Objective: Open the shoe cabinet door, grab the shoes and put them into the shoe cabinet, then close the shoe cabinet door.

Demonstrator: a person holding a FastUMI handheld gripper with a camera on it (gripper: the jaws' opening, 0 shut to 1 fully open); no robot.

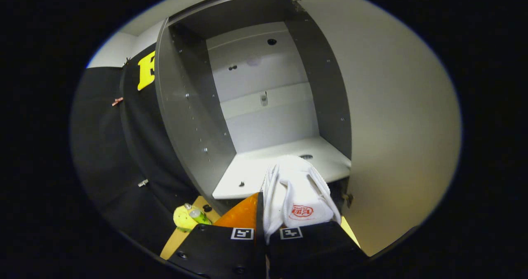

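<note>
Lying on a tan wooden surface [181, 237]: a yellow-green plastic bottle [197, 215] with a clear cap, resting against a round yellow object [181, 219]. Close by, a small dark round spot [207, 208] on the wood. Just beside the bottle, a glossy orange surface [241, 217], its identity unclear.

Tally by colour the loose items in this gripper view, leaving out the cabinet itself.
White: 1, the white fabric shoe pinched in the black two-finger gripper
Yellow-green: 1, the yellow-green plastic bottle on the floor
Orange: 1, the orange object beside the shoe
Total: 3
</note>
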